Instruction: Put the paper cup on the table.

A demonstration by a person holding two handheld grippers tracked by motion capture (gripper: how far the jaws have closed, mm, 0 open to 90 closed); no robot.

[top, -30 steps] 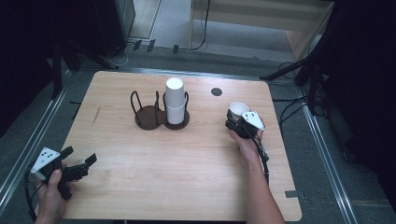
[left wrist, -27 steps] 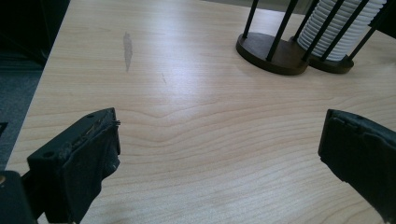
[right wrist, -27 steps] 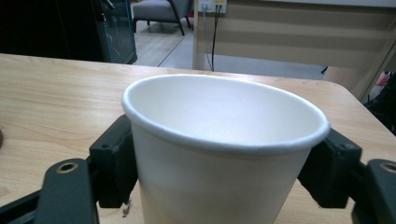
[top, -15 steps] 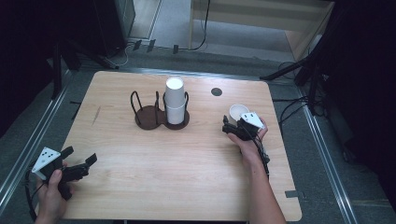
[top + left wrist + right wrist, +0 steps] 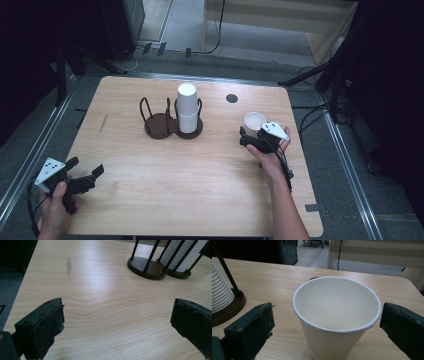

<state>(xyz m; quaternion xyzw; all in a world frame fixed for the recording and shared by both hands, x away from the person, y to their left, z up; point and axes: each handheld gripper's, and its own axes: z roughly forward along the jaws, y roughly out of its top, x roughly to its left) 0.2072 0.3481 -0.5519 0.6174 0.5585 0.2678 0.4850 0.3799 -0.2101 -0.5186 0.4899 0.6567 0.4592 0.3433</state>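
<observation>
A single white paper cup [image 5: 254, 121] stands upright on the wooden table [image 5: 200, 190], right of centre. My right gripper [image 5: 248, 136] sits just on its near side, open. In the right gripper view the cup [image 5: 337, 322] stands between the two spread jaws of the gripper [image 5: 328, 315], with a gap on each side. A stack of white cups [image 5: 187, 107] fills the right ring of a dark two-ring holder [image 5: 159, 125]. My left gripper [image 5: 82, 176] rests open at the near left corner, nothing between its jaws [image 5: 117, 312]. The holder [image 5: 147, 266] and stack [image 5: 183, 255] lie far ahead of it.
A small round black spot [image 5: 231, 98] marks the table behind the single cup. A faint grey smear [image 5: 102, 124] lies on the left part of the table. Metal rails and cables run along the floor beside the table's left and right edges.
My right gripper has let go of the single cup and drawn back slightly toward the person; the cup stays standing. The left gripper has not moved.
</observation>
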